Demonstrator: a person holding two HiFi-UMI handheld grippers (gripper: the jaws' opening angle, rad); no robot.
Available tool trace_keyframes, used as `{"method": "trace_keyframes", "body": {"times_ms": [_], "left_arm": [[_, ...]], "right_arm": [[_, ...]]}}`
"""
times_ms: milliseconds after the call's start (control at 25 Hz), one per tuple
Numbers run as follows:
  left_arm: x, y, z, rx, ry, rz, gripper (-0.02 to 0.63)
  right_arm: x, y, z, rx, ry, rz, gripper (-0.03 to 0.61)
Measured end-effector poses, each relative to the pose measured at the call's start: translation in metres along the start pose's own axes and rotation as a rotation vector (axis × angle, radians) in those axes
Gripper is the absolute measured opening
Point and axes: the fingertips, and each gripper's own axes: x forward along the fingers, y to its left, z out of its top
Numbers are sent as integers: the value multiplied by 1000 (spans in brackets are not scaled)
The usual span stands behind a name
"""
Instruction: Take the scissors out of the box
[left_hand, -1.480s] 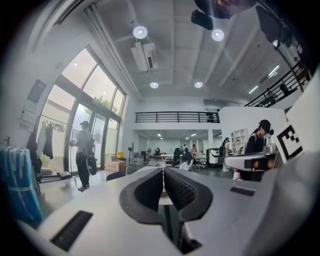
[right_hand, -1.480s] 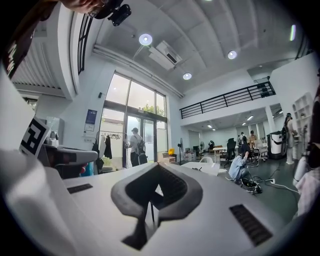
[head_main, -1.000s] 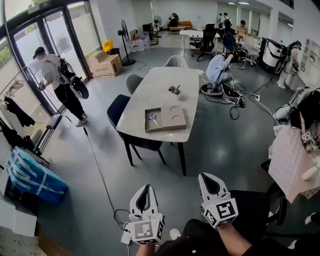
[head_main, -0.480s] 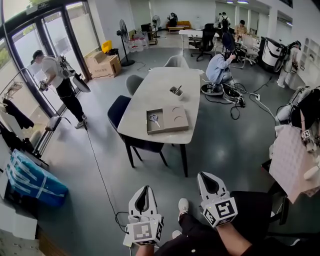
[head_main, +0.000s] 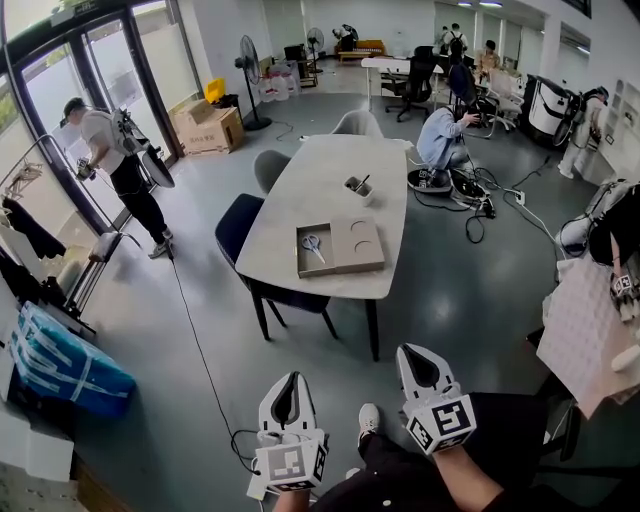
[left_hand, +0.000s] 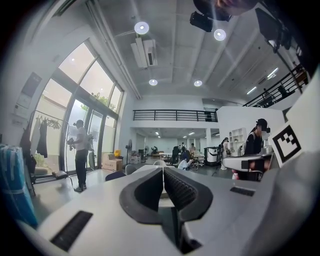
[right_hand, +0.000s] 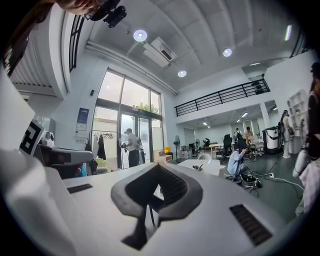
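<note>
Tool check: holding left tool (head_main: 292, 378) and right tool (head_main: 413, 353) low over the floor (head_main: 200, 330), both pinched shut on nothing, well apart from the counter (head_main: 330, 180). Seeing scissors (head_main: 313, 243) lying flat in the left compartment of the open box (head_main: 350, 258), sitting at the counter's near end.

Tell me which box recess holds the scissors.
The rectangular recess at the left of the box: the scissors lie there, not in the two round recesses.

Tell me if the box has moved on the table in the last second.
No. The box still lies at the near end of the table, same spacing from the cup; only the view shifted slightly.
</note>
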Motion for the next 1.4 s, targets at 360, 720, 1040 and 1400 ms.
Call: {"method": "trace_keyframes", "body": {"times_ms": [360,720,1040,1400], "left_arm": [[58,23,7,-6,7,8,17],[119,40,10,-7,30,18,17],[165,53,11,-18,57,33,17],[211,68,4,-24,55,67,17]], "right_arm": [[62,-18,8,-3,14,6,-5],[122,-43,11,1,21,17,-5],[167,-63,15,0,46,24,-5],[214,-84,2,-12,53,58,-5]]}}
